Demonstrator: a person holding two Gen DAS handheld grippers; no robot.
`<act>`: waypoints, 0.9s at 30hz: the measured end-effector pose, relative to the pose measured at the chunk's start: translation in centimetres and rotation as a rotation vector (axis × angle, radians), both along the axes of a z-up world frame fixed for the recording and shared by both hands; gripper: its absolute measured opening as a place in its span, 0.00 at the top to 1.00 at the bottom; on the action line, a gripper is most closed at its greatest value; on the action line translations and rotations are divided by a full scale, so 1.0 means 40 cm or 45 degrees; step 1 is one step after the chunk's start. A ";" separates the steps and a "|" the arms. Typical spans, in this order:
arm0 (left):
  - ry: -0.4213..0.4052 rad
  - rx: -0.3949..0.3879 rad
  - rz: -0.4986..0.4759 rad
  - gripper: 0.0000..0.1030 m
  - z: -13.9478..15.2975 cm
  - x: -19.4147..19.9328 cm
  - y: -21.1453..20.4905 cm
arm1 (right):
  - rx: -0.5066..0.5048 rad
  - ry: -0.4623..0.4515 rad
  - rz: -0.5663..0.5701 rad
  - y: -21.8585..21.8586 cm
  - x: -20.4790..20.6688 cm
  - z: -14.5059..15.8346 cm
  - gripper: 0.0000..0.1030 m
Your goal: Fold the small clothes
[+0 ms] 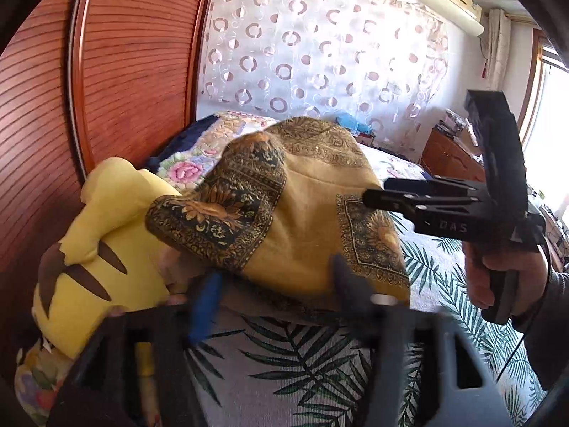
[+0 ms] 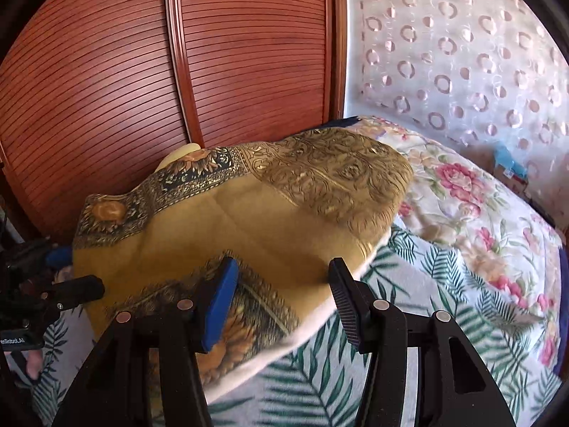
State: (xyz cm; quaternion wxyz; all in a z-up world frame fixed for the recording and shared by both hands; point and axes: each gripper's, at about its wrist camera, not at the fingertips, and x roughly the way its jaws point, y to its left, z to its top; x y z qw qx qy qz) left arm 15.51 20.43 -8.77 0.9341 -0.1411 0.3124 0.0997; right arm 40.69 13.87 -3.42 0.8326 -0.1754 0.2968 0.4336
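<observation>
Mustard garment (image 2: 249, 220) on the leaf-print bed (image 2: 409, 284).
Both grippers, left (image 1: 274, 284) and right (image 2: 281, 284), have their jaws spread apart over its near edge, gripping nothing.

A mustard cloth (image 1: 306, 227) with dark ornate borders lies bunched on the leaf-print bed (image 1: 284, 363), its left end over a yellow plush (image 1: 96, 249). The left claw (image 1: 274, 284), blurred, spreads wide at the cloth's near edge. The right claw (image 1: 370, 199), held in a hand (image 1: 498, 277), points at the cloth from the right.
</observation>
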 end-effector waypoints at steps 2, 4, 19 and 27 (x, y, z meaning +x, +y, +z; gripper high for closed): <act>-0.033 0.041 0.021 0.18 0.017 -0.018 -0.005 | 0.005 -0.002 -0.010 -0.017 -0.014 0.008 0.46; -0.048 0.073 0.040 0.16 0.031 -0.031 -0.009 | 0.004 -0.015 -0.015 -0.025 -0.031 0.016 0.46; -0.108 0.182 0.078 0.15 0.117 -0.154 -0.032 | 0.016 -0.022 -0.056 -0.066 -0.139 0.003 0.46; -0.128 0.272 0.023 0.15 0.156 -0.188 -0.113 | 0.105 -0.068 -0.100 -0.200 -0.280 0.070 0.46</act>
